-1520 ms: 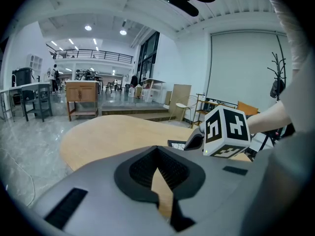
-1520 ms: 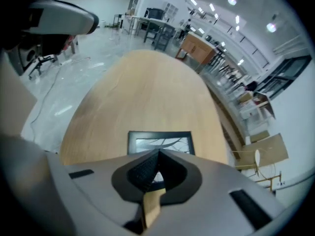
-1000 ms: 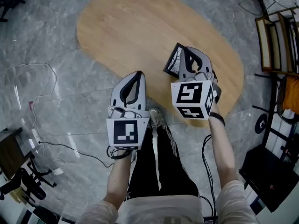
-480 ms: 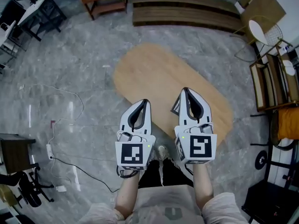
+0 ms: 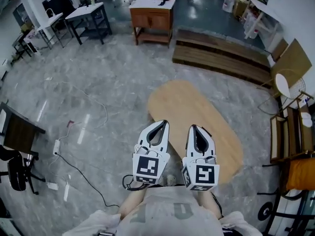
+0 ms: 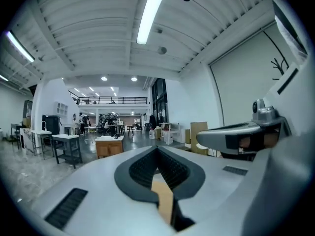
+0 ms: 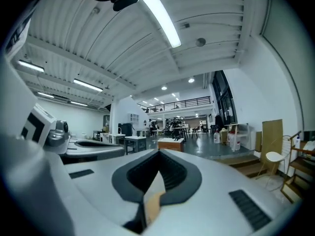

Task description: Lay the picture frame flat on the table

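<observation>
The oval wooden table (image 5: 197,107) lies just ahead of me in the head view. My left gripper (image 5: 162,123) and right gripper (image 5: 193,127) hang side by side over its near end, close to my body, pointing forward. Both are shut with nothing between their jaws. The picture frame shows in no view now; the right gripper covers the spot where it stood. In the left gripper view the left gripper (image 6: 157,149) points level into the hall, with a strip of table wood below its tips. The right gripper (image 7: 158,152) in its own view looks the same way.
A wooden cabinet (image 5: 151,14) and low wooden benches (image 5: 221,58) stand beyond the table. Dark desks (image 5: 88,16) are at the far left. A cable with a power strip (image 5: 56,145) lies on the marble floor. Wooden racks (image 5: 285,141) and a leaning board (image 5: 293,60) line the right.
The head view has lifted, so the table looks smaller and more of the hall shows. Both grippers drew back toward my body and closer together. The frame beside the right gripper is no longer visible.
</observation>
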`<action>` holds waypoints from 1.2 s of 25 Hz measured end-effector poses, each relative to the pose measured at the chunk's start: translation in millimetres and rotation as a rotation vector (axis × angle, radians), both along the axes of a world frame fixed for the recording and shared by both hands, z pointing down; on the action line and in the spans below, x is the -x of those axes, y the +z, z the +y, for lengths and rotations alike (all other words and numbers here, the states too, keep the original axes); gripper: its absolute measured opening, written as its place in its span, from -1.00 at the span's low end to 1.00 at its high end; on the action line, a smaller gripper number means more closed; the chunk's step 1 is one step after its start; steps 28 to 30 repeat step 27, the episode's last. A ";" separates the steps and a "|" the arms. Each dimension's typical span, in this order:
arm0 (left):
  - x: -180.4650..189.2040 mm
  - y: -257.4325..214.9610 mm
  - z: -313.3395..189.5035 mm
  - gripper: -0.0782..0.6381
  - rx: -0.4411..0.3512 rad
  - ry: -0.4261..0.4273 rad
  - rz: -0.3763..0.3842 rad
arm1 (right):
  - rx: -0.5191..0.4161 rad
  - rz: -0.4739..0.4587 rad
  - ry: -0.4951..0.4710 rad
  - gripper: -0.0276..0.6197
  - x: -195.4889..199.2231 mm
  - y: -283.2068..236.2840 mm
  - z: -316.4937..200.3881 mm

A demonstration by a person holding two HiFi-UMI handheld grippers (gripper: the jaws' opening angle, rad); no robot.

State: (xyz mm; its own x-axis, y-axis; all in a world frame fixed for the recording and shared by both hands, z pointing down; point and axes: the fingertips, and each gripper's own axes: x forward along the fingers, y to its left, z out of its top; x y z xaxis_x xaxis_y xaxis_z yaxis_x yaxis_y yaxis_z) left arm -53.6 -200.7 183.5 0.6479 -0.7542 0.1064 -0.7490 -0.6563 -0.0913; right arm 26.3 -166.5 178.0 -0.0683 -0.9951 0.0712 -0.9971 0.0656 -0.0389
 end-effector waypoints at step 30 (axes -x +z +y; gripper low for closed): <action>42.4 0.7 6.3 -0.76 0.007 -0.118 0.046 | 0.017 0.076 -0.164 -0.90 47.8 5.1 2.0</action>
